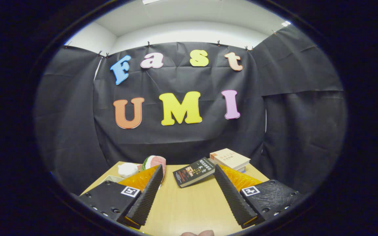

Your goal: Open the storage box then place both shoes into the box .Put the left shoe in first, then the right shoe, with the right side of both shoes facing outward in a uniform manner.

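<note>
Currently — gripper (189, 170): fingers wide apart, holding nothing | table (192, 206): two books (194, 172) beyond them, white object (127, 169) beside watermelon-patterned item (154, 162).

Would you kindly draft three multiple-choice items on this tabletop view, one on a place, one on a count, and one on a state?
1. Where does the dark-covered book lie?
A. On the wooden table, beyond the fingers
B. Between the fingers, pinched
C. On top of the white object

2. How many books lie at the table's far side?
A. One
B. Two
C. Four

3. How does the hand-held gripper stand?
A. Shut on a book
B. Shut on nothing
C. Open, holding nothing

Answers:
1. A, since the dark book rests flat on the tabletop past the fingertips.
2. B, since only the dark book and the tan book behind it are there.
3. C, since bare tabletop shows in the wide gap between the fingers.
</note>
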Tool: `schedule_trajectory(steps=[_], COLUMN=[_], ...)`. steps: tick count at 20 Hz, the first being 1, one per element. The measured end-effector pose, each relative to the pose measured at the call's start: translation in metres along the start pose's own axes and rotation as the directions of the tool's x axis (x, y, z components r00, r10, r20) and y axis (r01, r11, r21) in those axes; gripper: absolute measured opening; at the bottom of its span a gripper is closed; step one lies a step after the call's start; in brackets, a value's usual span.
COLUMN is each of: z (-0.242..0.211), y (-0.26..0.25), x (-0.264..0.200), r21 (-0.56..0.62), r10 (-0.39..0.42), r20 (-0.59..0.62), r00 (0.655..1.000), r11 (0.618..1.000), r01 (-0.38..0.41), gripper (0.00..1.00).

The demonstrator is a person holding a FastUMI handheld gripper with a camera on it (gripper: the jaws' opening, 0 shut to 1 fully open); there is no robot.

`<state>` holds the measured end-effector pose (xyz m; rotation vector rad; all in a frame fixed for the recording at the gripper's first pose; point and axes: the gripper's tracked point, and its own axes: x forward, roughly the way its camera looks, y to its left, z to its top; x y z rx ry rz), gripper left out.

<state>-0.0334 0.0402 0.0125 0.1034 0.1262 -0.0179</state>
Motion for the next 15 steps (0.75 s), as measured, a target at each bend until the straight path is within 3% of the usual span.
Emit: schedule_trajectory(steps=[15], z=[-0.010], y=[0.028], x=[0.002], r21=[-0.031], r10=[0.022], r20=[-0.019], r00=[1.000], r11=[0.999], r01=[-0.022], gripper=[0.96])
